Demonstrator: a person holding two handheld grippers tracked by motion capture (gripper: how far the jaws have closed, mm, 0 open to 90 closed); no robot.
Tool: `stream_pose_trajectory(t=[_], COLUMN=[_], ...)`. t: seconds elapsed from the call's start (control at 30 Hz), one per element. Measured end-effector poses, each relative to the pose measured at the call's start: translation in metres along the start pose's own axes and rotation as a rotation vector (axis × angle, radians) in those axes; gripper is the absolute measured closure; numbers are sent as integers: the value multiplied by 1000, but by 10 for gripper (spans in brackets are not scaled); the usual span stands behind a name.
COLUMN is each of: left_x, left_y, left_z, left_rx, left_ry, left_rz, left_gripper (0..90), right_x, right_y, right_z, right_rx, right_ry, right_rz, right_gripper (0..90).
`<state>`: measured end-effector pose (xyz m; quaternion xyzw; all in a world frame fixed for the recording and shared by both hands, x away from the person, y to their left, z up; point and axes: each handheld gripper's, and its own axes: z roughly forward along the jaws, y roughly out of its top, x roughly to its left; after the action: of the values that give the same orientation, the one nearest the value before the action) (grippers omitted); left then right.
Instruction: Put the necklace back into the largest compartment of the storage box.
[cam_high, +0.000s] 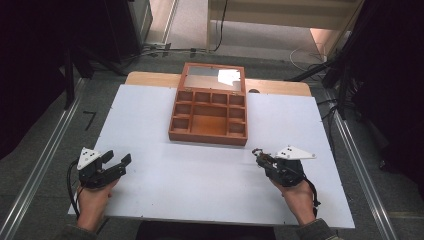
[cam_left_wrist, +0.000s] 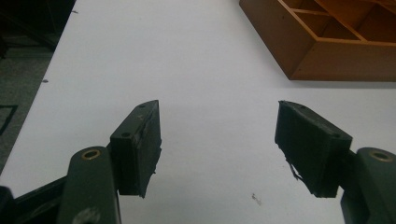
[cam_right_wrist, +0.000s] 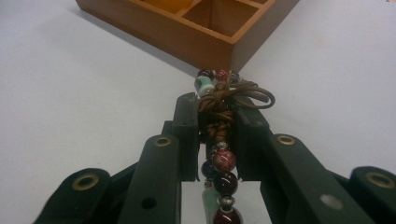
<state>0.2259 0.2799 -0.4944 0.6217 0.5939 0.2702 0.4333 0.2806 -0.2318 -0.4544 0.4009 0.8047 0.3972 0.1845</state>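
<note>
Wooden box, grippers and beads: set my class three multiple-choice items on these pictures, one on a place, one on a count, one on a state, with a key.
1. Where does the wooden box stand on the white table?
A. near the far edge, around the middle
B. at the near left corner
C. under the left gripper

2. How many grippers are there?
A. one
B. two
C. three

3. What is the right gripper doing?
A. open over the box
B. shut on nothing
C. shut on a bead bracelet

Key: 1 A, the high view shows it far and central. 2 B, left gripper and right. 3 C, the bead bracelet sits clamped between its jaws.
</note>
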Motion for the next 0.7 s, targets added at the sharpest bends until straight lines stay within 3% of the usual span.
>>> stream_pose_trajectory(t=[0.7], left_x=[0], left_y=[0], left_z=[0], left_rx=[0], left_ry=[-1], left_rz=[0], left_gripper=[314], right_x=[9], right_y=[13], right_z=[10], right_rx=[-11], right_ry=[20], right_rz=[-18], right_gripper=[713])
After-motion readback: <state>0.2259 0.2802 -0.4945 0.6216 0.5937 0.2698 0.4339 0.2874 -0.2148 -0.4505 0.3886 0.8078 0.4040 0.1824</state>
